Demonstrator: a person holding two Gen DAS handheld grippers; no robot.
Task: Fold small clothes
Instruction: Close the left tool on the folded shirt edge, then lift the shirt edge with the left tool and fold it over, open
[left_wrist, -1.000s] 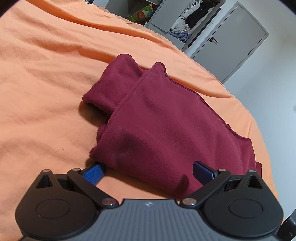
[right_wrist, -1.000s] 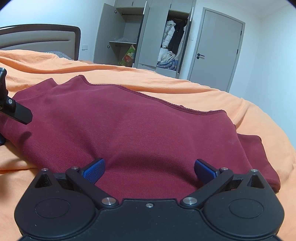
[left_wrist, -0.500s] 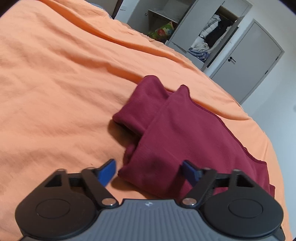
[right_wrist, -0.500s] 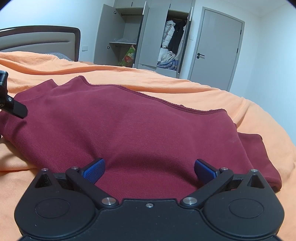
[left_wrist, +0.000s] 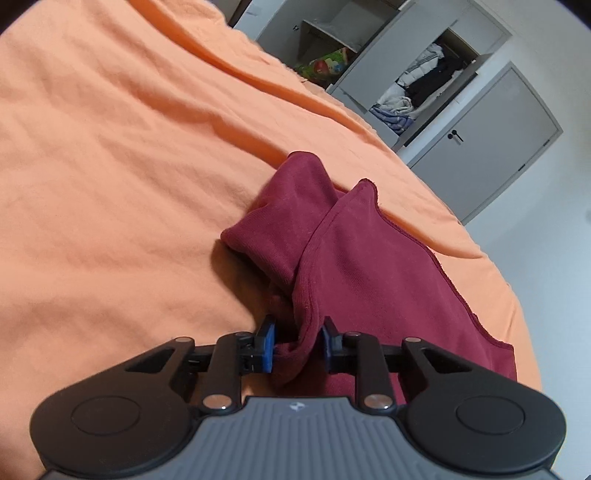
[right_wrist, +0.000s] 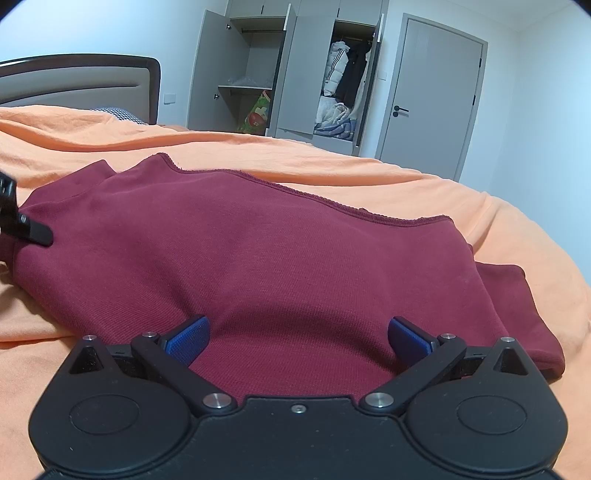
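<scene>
A dark red garment (left_wrist: 369, 266) lies folded on the orange bedsheet (left_wrist: 110, 166). My left gripper (left_wrist: 297, 341) is at the garment's near left corner. Its jaws are closing, and a bunched fold of the red cloth is pinched between the blue pads (left_wrist: 266, 339). In the right wrist view the same garment (right_wrist: 277, 258) spreads wide in front of my right gripper (right_wrist: 297, 336). That gripper stands open, its blue pads (right_wrist: 188, 336) wide apart over the near hem and not pressing on it. Part of the left gripper (right_wrist: 22, 225) shows at the far left edge.
The orange bedsheet (right_wrist: 443, 192) covers the whole bed, with a headboard (right_wrist: 81, 81) at the back left. Beyond the bed stand an open wardrobe (right_wrist: 332, 81) holding clothes and a shut grey door (right_wrist: 432, 99).
The left gripper's jaws have drawn together from wide apart and gathered the garment's corner between the pads; its view has rolled a little. The right gripper has stayed still and open.
</scene>
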